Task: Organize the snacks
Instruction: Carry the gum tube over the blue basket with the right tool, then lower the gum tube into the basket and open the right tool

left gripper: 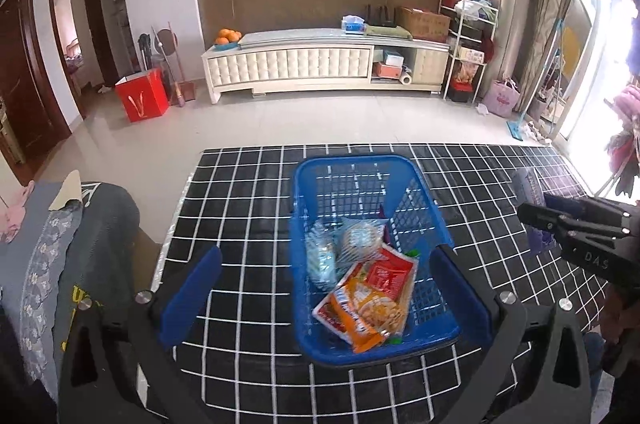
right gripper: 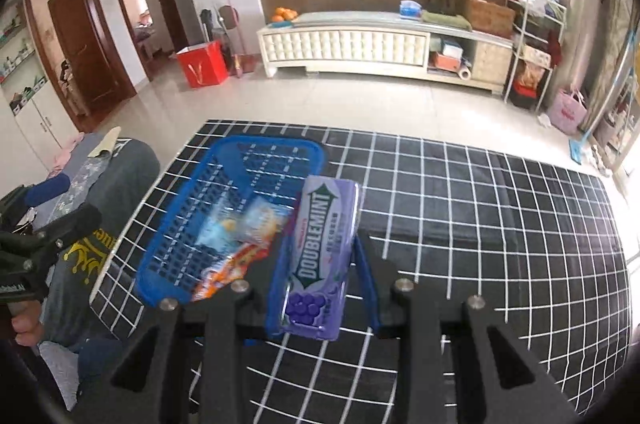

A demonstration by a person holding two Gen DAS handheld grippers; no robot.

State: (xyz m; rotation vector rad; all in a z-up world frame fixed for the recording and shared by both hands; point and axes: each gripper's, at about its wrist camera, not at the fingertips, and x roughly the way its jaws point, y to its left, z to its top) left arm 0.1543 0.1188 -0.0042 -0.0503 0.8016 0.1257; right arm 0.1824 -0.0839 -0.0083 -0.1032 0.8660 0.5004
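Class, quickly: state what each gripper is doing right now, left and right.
Left gripper: open, holding nothing, jaws spread either side of the blue basket.
Right gripper: shut on the purple Doublemint gum pack.

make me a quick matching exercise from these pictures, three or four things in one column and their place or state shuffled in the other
Things
1. Doublemint pack
2. orange snack bag
3. left tool
4. blue basket

Places or states
A. open, holding nothing
B. standing on the checked cloth
C. clamped in the right tool
D. lying inside the basket

Pairs: 1-C, 2-D, 3-A, 4-B
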